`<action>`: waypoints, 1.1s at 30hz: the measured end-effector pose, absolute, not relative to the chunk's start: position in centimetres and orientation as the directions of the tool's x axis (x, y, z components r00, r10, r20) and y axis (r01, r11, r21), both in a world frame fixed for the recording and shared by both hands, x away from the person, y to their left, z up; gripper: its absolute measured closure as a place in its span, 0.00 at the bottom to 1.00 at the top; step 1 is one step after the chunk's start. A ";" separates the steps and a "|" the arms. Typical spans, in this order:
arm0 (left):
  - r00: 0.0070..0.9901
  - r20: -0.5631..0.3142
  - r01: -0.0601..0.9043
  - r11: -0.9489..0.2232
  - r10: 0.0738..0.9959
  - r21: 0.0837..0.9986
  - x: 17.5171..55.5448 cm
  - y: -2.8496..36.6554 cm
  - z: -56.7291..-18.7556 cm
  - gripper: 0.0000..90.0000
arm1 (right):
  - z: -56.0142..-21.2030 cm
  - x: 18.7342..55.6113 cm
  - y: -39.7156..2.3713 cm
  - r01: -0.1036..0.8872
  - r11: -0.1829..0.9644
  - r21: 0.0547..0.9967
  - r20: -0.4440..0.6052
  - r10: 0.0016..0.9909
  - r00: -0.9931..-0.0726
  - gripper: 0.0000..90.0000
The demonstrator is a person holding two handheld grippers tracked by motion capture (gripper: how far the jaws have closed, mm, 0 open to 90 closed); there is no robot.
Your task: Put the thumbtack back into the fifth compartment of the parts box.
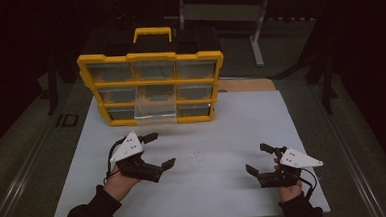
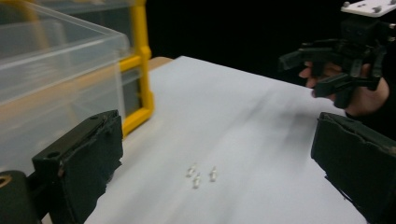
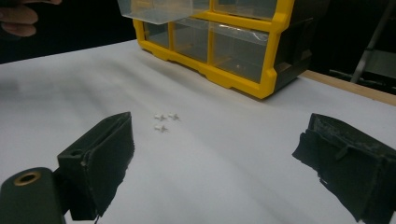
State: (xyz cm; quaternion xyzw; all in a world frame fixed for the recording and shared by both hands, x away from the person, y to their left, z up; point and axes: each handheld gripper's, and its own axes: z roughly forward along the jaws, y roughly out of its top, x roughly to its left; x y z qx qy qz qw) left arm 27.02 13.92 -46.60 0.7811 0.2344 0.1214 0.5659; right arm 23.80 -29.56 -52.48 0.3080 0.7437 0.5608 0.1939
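Covering almost all of the table [image 1: 262, 130] is a white sheet, and at its far edge stands the yellow organizer [image 1: 152, 85] with 1 clear drawer [image 1: 154, 112] pulled out in the bottom row. I hold my left gripper [image 1: 158, 151] near the left edge and my right gripper [image 1: 260, 159] near the right corner, both with jaws wide apart and holding nothing. Between them lie 3 small white parts [image 1: 198, 156], close together, near the middle of the table.
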 end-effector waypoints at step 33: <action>0.884 -0.117 0.288 -0.330 0.452 0.899 30.2 8.5 -52.2 0.24 | -52.8 23.9 -29.4 0.251 0.193 0.949 0.061 0.665 -0.745 0.10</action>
